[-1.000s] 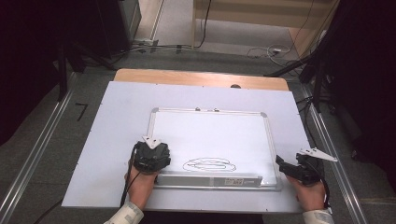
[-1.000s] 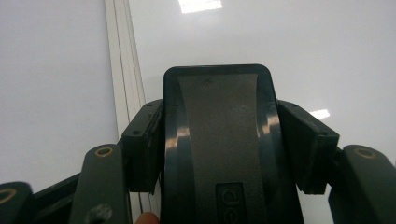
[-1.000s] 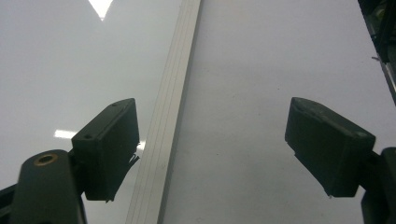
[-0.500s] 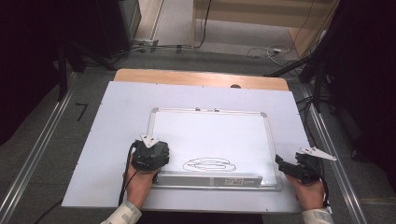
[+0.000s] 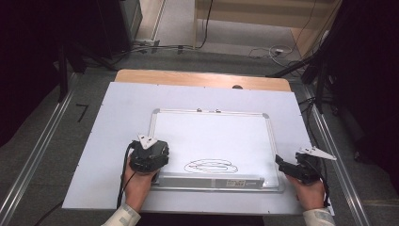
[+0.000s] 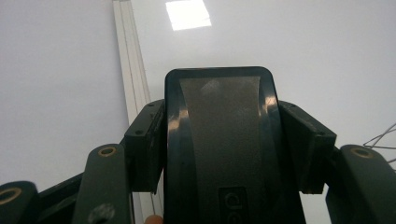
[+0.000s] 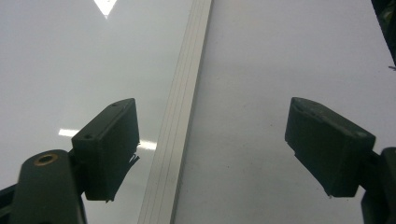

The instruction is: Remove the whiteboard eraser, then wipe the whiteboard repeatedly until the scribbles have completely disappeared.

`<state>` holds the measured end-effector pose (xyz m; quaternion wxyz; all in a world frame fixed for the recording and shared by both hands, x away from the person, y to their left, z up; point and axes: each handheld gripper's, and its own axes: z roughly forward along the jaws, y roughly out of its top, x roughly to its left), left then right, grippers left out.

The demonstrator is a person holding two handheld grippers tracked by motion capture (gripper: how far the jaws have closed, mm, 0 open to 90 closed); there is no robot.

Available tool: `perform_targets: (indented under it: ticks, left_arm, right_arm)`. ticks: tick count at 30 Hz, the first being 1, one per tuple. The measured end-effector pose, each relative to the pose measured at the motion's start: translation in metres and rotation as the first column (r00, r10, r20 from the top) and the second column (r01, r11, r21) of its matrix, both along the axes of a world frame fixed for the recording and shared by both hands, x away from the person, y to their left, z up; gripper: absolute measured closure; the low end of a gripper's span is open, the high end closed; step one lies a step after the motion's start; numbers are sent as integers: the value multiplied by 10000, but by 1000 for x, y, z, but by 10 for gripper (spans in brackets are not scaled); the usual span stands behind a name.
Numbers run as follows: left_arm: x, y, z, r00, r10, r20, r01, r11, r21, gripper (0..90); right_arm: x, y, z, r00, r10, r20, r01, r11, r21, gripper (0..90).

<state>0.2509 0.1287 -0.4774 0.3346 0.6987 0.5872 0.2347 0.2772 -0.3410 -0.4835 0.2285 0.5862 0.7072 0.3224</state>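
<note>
Whiteboard (image 5: 211, 136) flat on the white table cover (image 5: 94, 155), long axis running 9 to 3 o'clock, with a scribble (image 5: 211, 165) of looping dark lines near its near edge, just above the tray strip. The left gripper (image 5: 149, 156) sits over the board's near-left corner; its jaws are closed on a dark eraser (image 6: 219, 140), which the left gripper view shows clamped by its two long sides, felt face presumably turned down to the board, though that face is hidden. In that view the board's pale frame (image 6: 133, 93) runs up at about 11 o'clock from the eraser, and the first strands of the scribble enter at the 3 o'clock edge. The governing relation: the marks lie at 3 o'clock from the eraser, near but apart, and their long axis matches the board's, so a wipe would likely run sideways along that axis. The left hand (image 5: 139, 186) is the nearer one. The right gripper (image 5: 282, 165) rests at the board's near-right corner, jaws spread wide and empty, straddling the frame, seemingly to steady the board. The right hand (image 5: 310, 193) lies well apart from the scribble, at its 3 o'clock.
</note>
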Motion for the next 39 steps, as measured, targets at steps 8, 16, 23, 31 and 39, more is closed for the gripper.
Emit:
perform_targets:
  ticks: [8,16,23,31,39]
  left_arm:
    - [2,-3,1,10000,-77,11,77,9999,-95,392]
    - [4,-3,2,9999,-134,38,135,9999,-108,393]
    - [6,-3,3,9999,-137,53,138,9997,-194,393]
    - [13,-5,5,9998,-215,54,216,9996,-168,392]
    - [21,-11,3,9994,-338,-10,337,9993,-154,392]
  right_arm:
    - [-2,-2,0,10000,-51,9,51,10000,-30,163]
    - [-4,-4,0,9999,-141,19,141,9999,-35,163]
    - [-4,-4,0,9999,-134,16,134,9999,-63,163]
    - [-4,-3,0,9999,-142,-2,142,9999,-74,163]
    - [-4,-4,0,9999,-142,17,142,9999,-79,163]
